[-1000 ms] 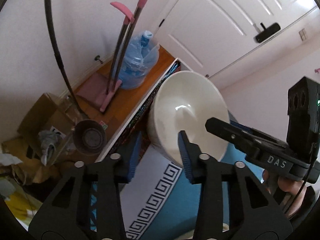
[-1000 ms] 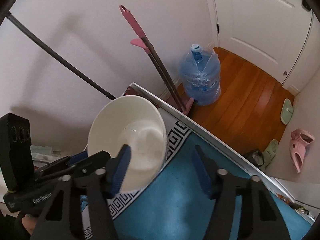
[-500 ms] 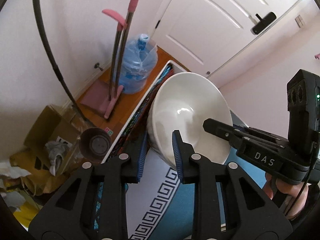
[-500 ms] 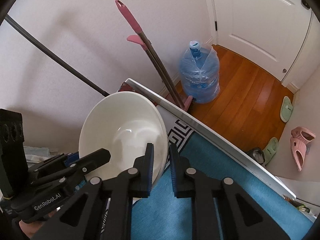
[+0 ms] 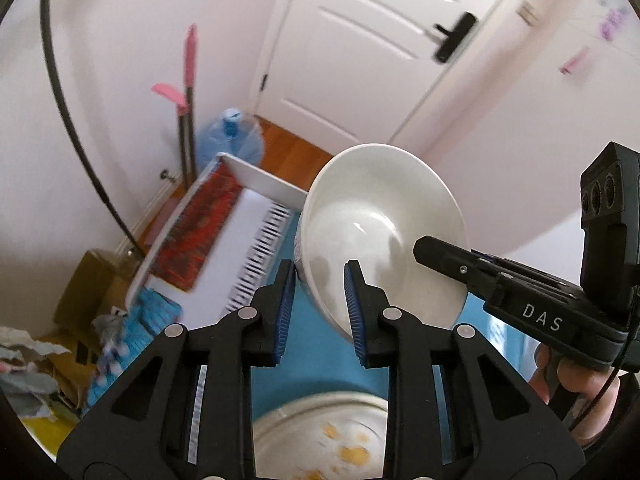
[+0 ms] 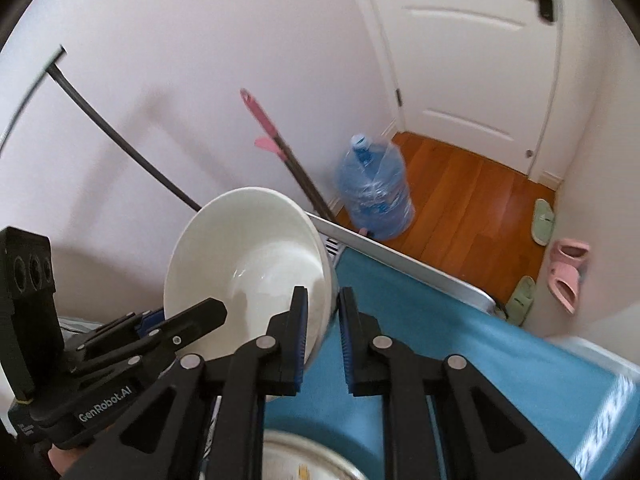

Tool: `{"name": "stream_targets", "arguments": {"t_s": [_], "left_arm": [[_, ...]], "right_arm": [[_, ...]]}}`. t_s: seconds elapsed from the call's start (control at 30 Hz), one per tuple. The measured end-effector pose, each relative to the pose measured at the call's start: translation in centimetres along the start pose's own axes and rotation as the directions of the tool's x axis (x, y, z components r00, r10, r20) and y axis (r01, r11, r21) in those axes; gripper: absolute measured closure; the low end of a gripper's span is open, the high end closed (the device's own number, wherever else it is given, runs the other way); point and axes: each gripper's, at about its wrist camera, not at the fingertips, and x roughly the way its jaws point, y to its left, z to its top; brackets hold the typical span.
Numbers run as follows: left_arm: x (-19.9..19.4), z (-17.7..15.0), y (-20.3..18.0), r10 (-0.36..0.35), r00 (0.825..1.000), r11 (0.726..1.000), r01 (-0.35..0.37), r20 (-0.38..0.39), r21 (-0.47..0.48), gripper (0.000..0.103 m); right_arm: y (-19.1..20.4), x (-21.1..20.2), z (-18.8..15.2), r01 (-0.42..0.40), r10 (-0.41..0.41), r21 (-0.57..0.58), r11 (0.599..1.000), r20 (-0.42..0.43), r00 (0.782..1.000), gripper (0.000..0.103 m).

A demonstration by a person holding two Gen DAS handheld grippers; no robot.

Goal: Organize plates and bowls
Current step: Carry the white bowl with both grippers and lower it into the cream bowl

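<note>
A large white bowl (image 5: 380,232) hangs tilted in the air above the blue tablecloth, held by both grippers. My left gripper (image 5: 320,280) is shut on the bowl's left rim. My right gripper (image 6: 323,312) is shut on the bowl's (image 6: 248,256) right rim; it also shows in the left wrist view (image 5: 436,252) at the bowl's far side. Below lies a white plate (image 5: 328,440) with yellow food bits, seen too in the right wrist view (image 6: 304,460).
The table has a blue cloth (image 6: 440,340) with a white patterned border (image 5: 256,264) and a white raised edge (image 6: 400,256). Beyond it stand a blue water jug (image 6: 376,196), pink-handled mops (image 5: 186,92), a white door (image 6: 472,60), slippers (image 6: 564,268) and cardboard boxes (image 5: 88,280).
Both grippers closed onto the bowl's rim, the right from wide open. The bowl was carried up and back over the table, so the dirty plate now shows below.
</note>
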Motion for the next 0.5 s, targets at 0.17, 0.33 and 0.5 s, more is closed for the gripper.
{"name": "stream_targets", "arguments": {"t_s": [0.17, 0.33, 0.5], "left_arm": [[-3.2, -3.4, -6.3, -0.030, 1.000, 0.997, 0.029, 0.007, 0.073, 0.080], [-5.1, -6.9, -12.8, -0.080, 0.997, 0.987, 0.079, 0.001, 0.138, 0.080], [-5.9, -11.5, -19.0, -0.131, 0.991, 0.972, 0.135, -0.031, 0.193, 0.080]], "right_arm": [[-1.9, -7.2, -4.2, 0.033, -0.036, 0.034, 0.999, 0.064, 0.997, 0.089], [-4.9, -13.4, -8.6, 0.071, -0.080, 0.089, 0.994, 0.107, 0.991, 0.089], [-8.0, -18.5, -13.3, 0.113, -0.132, 0.145, 0.983, 0.130, 0.983, 0.089]]}}
